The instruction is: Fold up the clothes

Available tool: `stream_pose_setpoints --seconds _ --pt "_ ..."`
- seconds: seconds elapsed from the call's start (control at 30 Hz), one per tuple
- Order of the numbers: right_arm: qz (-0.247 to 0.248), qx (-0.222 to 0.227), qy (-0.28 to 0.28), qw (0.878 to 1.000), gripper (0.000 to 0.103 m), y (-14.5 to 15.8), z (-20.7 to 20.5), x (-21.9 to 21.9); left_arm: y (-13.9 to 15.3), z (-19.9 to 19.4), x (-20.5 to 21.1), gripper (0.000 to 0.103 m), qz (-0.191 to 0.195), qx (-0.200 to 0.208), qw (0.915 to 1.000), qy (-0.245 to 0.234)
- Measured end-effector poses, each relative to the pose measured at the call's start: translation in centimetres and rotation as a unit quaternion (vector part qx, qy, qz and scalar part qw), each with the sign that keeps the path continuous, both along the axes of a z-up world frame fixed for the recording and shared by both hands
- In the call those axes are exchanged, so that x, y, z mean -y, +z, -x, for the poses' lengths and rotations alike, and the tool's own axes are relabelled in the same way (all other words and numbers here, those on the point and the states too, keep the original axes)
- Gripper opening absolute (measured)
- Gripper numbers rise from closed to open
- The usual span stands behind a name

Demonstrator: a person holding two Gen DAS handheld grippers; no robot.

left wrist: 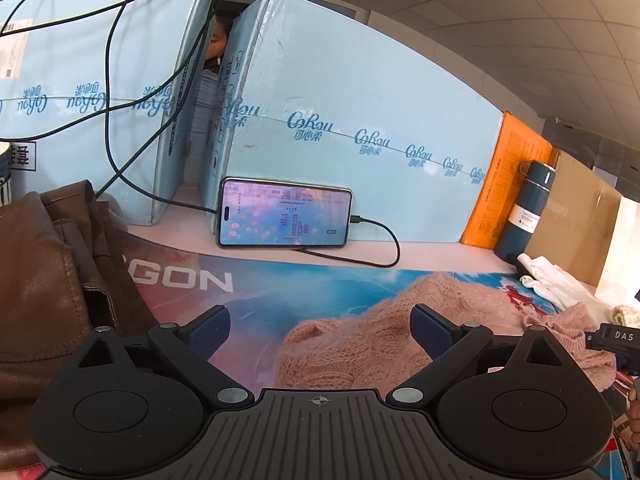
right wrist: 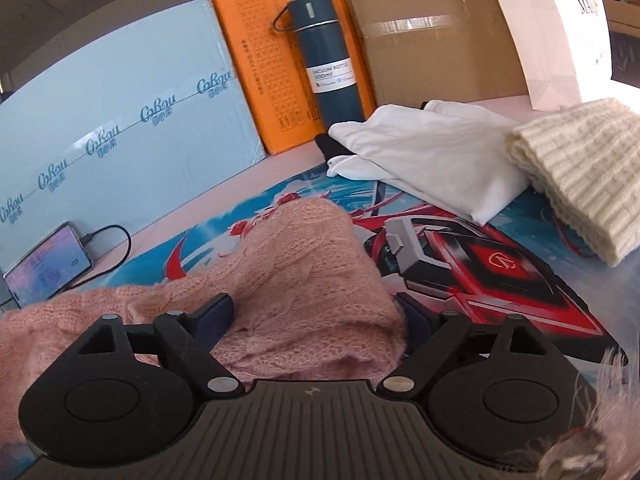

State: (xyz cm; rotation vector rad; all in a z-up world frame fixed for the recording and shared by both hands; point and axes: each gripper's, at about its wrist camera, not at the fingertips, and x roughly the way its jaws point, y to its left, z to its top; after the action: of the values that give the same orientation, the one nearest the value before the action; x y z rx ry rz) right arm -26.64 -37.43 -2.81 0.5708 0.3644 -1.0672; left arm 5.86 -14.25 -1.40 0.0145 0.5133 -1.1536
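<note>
A pink knitted sweater (left wrist: 360, 340) lies bunched on the printed desk mat (left wrist: 256, 296). My left gripper (left wrist: 320, 330) is open and empty, hovering just above the sweater's left part. In the right wrist view my right gripper (right wrist: 316, 316) stands wide open with a folded thickness of the pink sweater (right wrist: 304, 264) lying between its fingers; the right fingertip is partly hidden by the knit. The right gripper's body also shows at the right edge of the left wrist view (left wrist: 612, 340).
A brown leather jacket (left wrist: 44, 280) is piled at the left. A folded white garment (right wrist: 432, 156) and a cream knit (right wrist: 580, 176) lie at the right. A phone (left wrist: 284, 212) on a cable, blue boxes (left wrist: 360, 100), an orange box (right wrist: 276, 56) and a blue flask (right wrist: 328, 60) line the back.
</note>
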Motion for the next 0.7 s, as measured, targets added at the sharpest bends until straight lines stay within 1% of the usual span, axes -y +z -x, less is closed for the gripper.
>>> stream_pose_setpoints --seconds 0.07,0.1,0.13,0.17,0.3,0.4,0.5,0.6,0.7 --pt "0.016 -0.015 0.006 1.0 0.05 0.2 -0.6 -0.7 0.0 0.0 0.0 0.098 0.0 0.0 1.0 0.0" --pt "0.027 -0.021 0.012 0.999 0.044 0.4 -0.8 -1.0 0.0 0.0 0.0 0.098 0.0 -0.001 1.0 0.0" --pt "0.039 -0.028 0.019 0.999 0.034 0.5 -1.1 -1.4 0.0 0.0 0.0 0.098 0.0 -0.001 1.0 -0.001" --pt "0.056 -0.036 0.028 0.997 0.028 0.8 -1.3 -1.9 0.0 0.0 0.0 0.098 -0.001 -0.001 1.0 -0.001" --pt "0.112 -0.041 0.049 0.992 0.024 1.9 -1.2 -3.5 -0.1 0.0 0.0 0.098 0.0 -0.002 1.0 -0.002" --pt "0.128 -0.033 0.048 0.99 0.023 2.8 -0.1 -3.6 -0.1 0.0 0.0 0.098 0.0 -0.002 1.0 -0.003" --pt "0.146 -0.044 0.028 0.988 0.023 3.6 1.4 -3.2 0.0 0.1 0.0 0.098 0.0 0.0 1.0 -0.009" --pt "0.171 -0.082 -0.012 0.982 0.023 3.9 2.8 -2.4 0.0 0.5 0.2 0.098 -0.002 0.006 0.9997 -0.022" --pt "0.187 -0.102 -0.035 0.976 0.023 4.4 4.0 -1.6 0.3 1.4 0.1 0.098 0.012 0.018 0.9982 -0.056"
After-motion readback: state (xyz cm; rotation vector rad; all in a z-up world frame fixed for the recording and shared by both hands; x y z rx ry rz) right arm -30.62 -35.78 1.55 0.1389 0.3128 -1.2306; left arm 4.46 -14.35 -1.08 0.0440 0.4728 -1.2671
